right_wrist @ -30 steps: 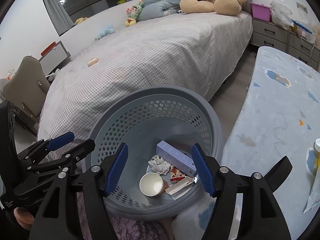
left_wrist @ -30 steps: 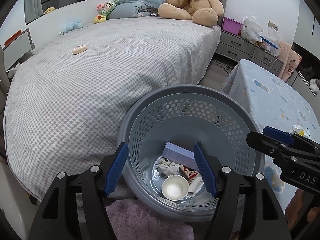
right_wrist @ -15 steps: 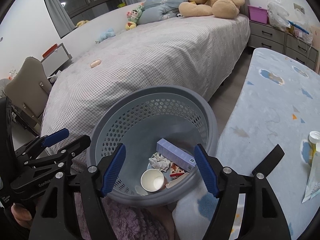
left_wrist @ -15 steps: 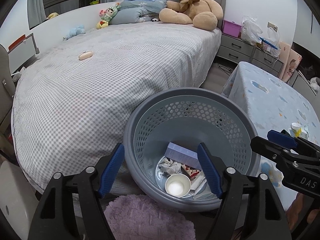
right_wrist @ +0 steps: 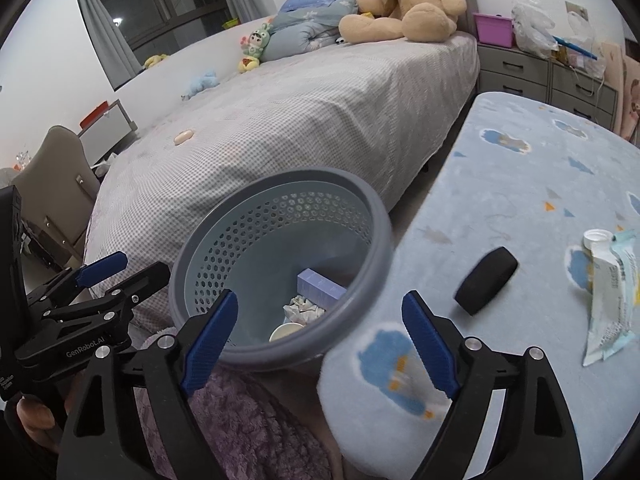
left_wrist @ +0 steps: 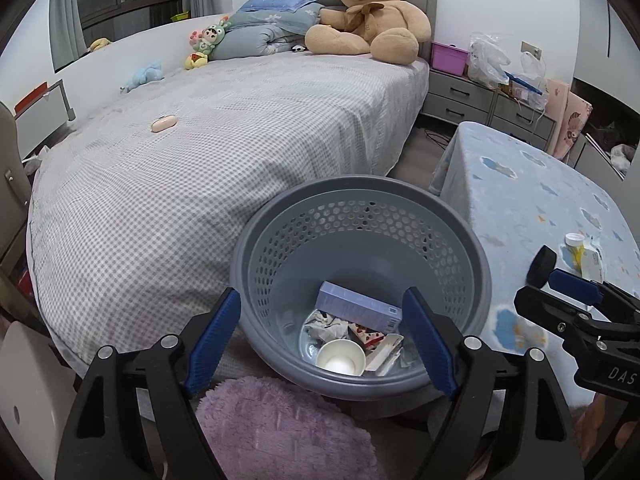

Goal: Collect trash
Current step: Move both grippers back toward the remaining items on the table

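A grey-blue perforated basket (left_wrist: 280,248) (right_wrist: 372,248) stands on the floor between bed and table. In it lie a lilac box (left_wrist: 358,312), a paper cup (left_wrist: 341,360), crumpled paper (left_wrist: 324,326) and a wrapper. My left gripper (left_wrist: 322,300) hovers above its near rim, jaws opening, nothing between them. My right gripper (right_wrist: 320,300) hangs over the seam of basket and table, jaws also opening and empty. A squeezed white-teal tube (right_wrist: 608,292) (left_wrist: 588,256) lies on the table to its right.
The table wears a light blue cloth (right_wrist: 520,184) with a black oval object (right_wrist: 486,280) on it. A checked bed (left_wrist: 200,160) with a teddy bear (left_wrist: 368,12) fills the far side. A purple fluffy rug (left_wrist: 280,428) lies below the basket. Grey drawers (left_wrist: 460,96) stand behind.
Both grippers have drawn back from the basket and spread their jaws wider. The right wrist view has swung right, bringing more of the table and the tube into sight.
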`<state>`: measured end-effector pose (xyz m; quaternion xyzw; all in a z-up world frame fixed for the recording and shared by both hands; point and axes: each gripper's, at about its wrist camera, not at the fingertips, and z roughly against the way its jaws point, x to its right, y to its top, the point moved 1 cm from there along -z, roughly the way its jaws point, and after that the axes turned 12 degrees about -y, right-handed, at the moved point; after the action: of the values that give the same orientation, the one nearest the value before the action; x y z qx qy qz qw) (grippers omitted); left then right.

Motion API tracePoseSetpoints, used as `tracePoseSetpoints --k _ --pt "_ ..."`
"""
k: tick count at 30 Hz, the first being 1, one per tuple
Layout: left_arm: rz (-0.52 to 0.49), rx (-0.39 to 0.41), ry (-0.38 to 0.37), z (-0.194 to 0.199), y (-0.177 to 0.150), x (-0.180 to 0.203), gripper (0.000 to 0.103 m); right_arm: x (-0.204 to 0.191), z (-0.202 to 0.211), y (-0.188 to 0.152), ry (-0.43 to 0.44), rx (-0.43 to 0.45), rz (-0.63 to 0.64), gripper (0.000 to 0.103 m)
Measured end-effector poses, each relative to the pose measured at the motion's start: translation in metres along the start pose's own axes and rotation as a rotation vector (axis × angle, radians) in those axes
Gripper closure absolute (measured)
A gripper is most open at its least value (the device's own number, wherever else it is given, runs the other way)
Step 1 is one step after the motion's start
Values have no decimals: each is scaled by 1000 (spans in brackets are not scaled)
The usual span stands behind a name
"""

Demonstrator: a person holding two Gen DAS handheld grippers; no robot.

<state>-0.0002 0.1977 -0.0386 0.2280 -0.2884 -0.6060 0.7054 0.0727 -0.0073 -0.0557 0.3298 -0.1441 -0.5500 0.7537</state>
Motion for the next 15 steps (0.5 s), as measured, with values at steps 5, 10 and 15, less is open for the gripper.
tracePoseSetpoints --k 5,10,15 --pt "-29 -6 -26 2 -8 24 23 24 15 -12 -24 13 -43 14" --pt "-45 -16 -64 1 -19 51 23 52 29 -28 -64 19 -69 10" --pt "-77 -24 -102 0 -26 84 23 84 47 -41 -112 30 -89 8"
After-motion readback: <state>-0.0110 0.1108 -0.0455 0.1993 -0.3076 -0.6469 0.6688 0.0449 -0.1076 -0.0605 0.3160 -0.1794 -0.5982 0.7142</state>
